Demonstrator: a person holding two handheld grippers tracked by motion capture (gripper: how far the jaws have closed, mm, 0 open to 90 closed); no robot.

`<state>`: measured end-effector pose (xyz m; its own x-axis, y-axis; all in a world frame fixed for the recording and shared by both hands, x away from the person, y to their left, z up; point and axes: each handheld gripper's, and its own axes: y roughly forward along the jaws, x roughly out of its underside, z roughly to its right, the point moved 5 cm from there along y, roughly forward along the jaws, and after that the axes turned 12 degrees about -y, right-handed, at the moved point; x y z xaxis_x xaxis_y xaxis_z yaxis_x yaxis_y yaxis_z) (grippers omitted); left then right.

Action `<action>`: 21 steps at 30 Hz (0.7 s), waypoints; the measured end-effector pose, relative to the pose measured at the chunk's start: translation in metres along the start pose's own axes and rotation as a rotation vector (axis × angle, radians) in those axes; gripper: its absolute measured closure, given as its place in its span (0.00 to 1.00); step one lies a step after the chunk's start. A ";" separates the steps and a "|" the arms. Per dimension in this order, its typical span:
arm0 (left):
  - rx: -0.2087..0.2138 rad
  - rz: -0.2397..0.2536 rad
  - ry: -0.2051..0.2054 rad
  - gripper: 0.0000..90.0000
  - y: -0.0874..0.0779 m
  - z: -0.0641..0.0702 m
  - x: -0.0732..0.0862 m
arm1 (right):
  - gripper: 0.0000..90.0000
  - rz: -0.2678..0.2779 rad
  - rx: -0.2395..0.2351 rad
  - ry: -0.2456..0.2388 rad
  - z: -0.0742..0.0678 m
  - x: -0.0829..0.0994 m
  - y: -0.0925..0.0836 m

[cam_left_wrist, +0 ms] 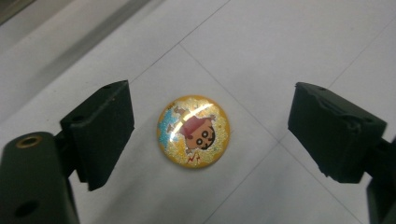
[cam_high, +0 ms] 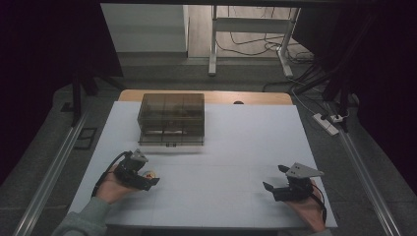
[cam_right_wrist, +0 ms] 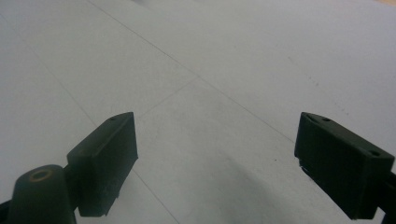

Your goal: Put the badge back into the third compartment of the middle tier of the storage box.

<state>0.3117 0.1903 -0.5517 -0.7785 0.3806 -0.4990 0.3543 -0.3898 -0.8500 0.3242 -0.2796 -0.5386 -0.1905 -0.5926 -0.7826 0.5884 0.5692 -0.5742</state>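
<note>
Between the spread jaws of the left gripper (cam_left_wrist: 210, 135) lay a round domed badge (cam_left_wrist: 193, 131), gold and glittery with a cartoon child's face on it, flat on the white table (cam_left_wrist: 289, 42) and touching neither jaw. From the high view the badge (cam_high: 147, 173) showed as a small pale spot at the near left of the table (cam_high: 236, 147), just under the left gripper (cam_high: 142, 174), which a hand (cam_high: 112, 188) in a grey-green sleeve (cam_high: 81, 221) held tilted down over it. At the near right, well apart from the badge, the right gripper (cam_high: 276, 178) sat in the other hand (cam_high: 311, 209) with its grey three-cornered plate on top and its jaws wide apart; its own view showed the right gripper (cam_right_wrist: 215, 154) open over bare white surface crossed by faint lines. Farther back, toward the middle of the table, stood a smoky translucent box (cam_high: 171, 119) with compartments, its contents too dim to make out. Beyond the table edge were a white desk frame (cam_high: 248, 37), loose cables and a power strip (cam_high: 327, 124) on the floor
</note>
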 end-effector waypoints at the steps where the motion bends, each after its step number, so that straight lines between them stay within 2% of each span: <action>1: -0.002 -0.015 -0.002 0.18 0.002 -0.002 0.000 | 0.14 -0.001 0.000 -0.001 0.000 0.000 0.000; 9: -0.006 -0.068 -0.007 0.22 0.007 -0.007 0.002 | 0.14 -0.005 -0.002 -0.001 -0.001 0.000 0.001; 21: -0.006 -0.115 -0.004 0.28 0.014 -0.009 0.003 | 0.14 -0.008 -0.002 -0.001 -0.001 0.001 0.001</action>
<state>0.3194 0.1938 -0.5661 -0.8161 0.4195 -0.3974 0.2656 -0.3386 -0.9027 0.3244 -0.2789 -0.5401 -0.1939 -0.5978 -0.7778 0.5851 0.5659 -0.5808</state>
